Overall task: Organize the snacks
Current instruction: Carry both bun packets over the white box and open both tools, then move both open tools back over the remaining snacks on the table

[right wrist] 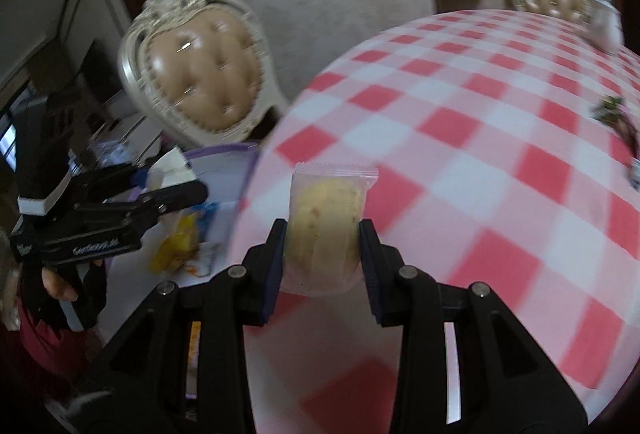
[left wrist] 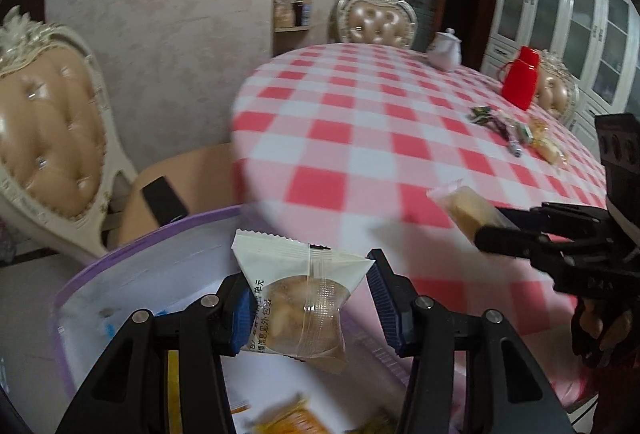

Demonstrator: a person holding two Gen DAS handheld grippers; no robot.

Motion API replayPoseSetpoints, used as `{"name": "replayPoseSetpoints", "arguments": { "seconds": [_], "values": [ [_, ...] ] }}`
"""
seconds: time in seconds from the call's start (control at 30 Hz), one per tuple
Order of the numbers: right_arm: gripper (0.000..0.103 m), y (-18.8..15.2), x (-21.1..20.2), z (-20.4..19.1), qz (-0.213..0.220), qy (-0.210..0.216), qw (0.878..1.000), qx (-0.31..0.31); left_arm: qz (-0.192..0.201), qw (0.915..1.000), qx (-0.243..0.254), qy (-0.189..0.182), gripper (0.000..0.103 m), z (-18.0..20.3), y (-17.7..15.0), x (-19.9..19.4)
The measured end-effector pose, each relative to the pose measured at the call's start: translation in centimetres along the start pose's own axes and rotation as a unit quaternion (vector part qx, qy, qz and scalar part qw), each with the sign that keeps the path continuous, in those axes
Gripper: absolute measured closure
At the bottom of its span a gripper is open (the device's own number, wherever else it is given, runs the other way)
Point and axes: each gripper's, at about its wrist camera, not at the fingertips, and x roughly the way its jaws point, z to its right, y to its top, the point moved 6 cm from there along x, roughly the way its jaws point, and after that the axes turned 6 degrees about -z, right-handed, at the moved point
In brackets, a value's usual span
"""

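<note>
The left hand-held gripper (left wrist: 306, 308) tilts downward, its blue pads pinching a packet. The right hand-held gripper (right wrist: 322, 248) tilts downward too, jaws clamped on another, a gloved hand (left wrist: 596, 330) beneath.

I'm in a home dining room: checked tablecloth (left wrist: 360, 138), tufted chairs (left wrist: 380, 20), a teapot (left wrist: 445, 48), glass-fronted cabinets (left wrist: 560, 6).
</note>
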Motion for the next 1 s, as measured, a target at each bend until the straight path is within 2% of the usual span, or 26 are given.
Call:
{"name": "replayPoseSetpoints", "arguments": {
  "seconds": [0.3,0.53,0.67,0.77,0.87,0.97,1.0],
  "values": [
    [0.063,-1.0,3.0,-7.7,-0.042,0.08,0.992,-0.089,-0.009,0.9971,-0.041,0.063,0.051,-6.4,-1.0,-0.7],
    [0.063,-3.3,3.5,-11.8,-0.07,0.135,0.975,-0.16,-0.031,0.9941,-0.055,0.089,0.051,-8.3,-1.8,0.2],
    [0.055,-4.2,3.3,-13.4,-0.085,0.172,0.965,-0.18,-0.044,0.9913,-0.057,0.11,0.049,-8.7,-2.2,0.8],
    [0.046,-4.0,2.7,-13.4,-0.074,0.176,0.965,-0.18,-0.042,0.989,-0.06,0.129,0.044,-8.6,-2.1,0.8],
    [0.045,-3.0,1.9,-12.1,-0.056,0.163,0.971,-0.167,-0.031,0.9884,-0.064,0.135,0.033,-7.9,-1.4,0.4],
    [0.041,-1.9,0.8,-9.1,-0.033,0.115,0.982,-0.148,-0.007,0.991,-0.052,0.123,0.028,-5.8,0.2,-0.4],
    [0.04,-1.6,0.3,-7.4,-0.026,0.088,0.986,-0.138,0.0,0.992,-0.049,0.116,0.024,-5.0,0.8,-0.5]
  ]
}}
